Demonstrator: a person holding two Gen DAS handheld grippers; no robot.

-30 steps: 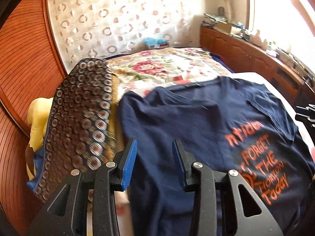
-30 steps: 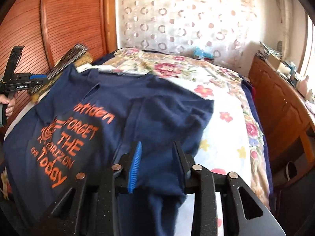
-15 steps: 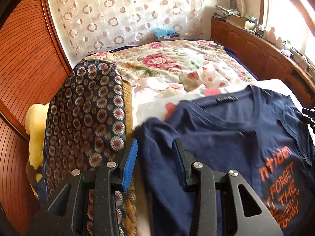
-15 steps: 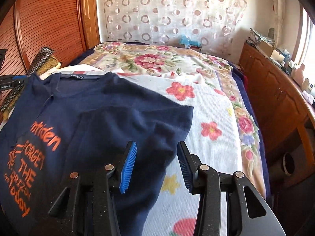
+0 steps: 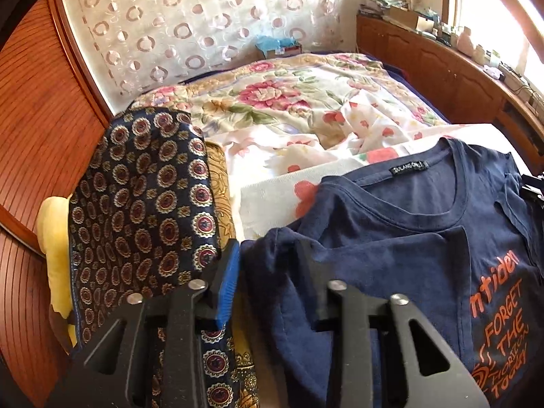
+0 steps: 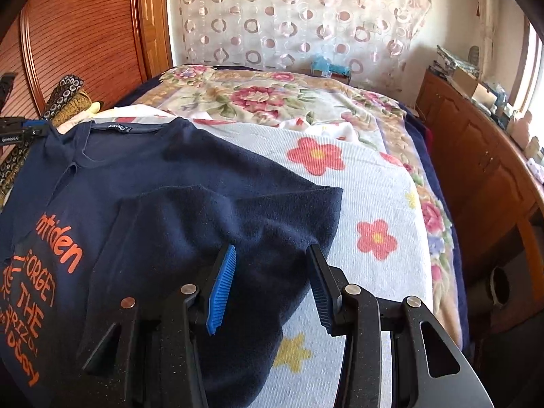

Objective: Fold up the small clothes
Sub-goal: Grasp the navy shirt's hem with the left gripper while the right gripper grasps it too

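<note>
A navy T-shirt [image 5: 408, 244] with orange lettering lies face up on the bed, both sleeves folded in over the body. In the left wrist view my left gripper [image 5: 268, 278] is open over the shirt's folded left sleeve, holding nothing. In the right wrist view the same shirt [image 6: 153, 183] fills the left half. My right gripper [image 6: 272, 285] is open over the folded right sleeve edge, empty. The left gripper also shows at the far left of the right wrist view [image 6: 20, 129].
A patterned navy cushion [image 5: 142, 204] and a yellow pillow [image 5: 54, 244] lie left of the shirt by the wooden headboard [image 5: 37, 129]. A floral towel [image 6: 357, 204] and floral blanket [image 5: 289, 102] cover the bed. A wooden cabinet [image 6: 476, 170] runs along the right.
Both grippers have pulled back and outward toward the shirt's sides. The right gripper has opened wider. The sleeves stay folded over the shirt body.
</note>
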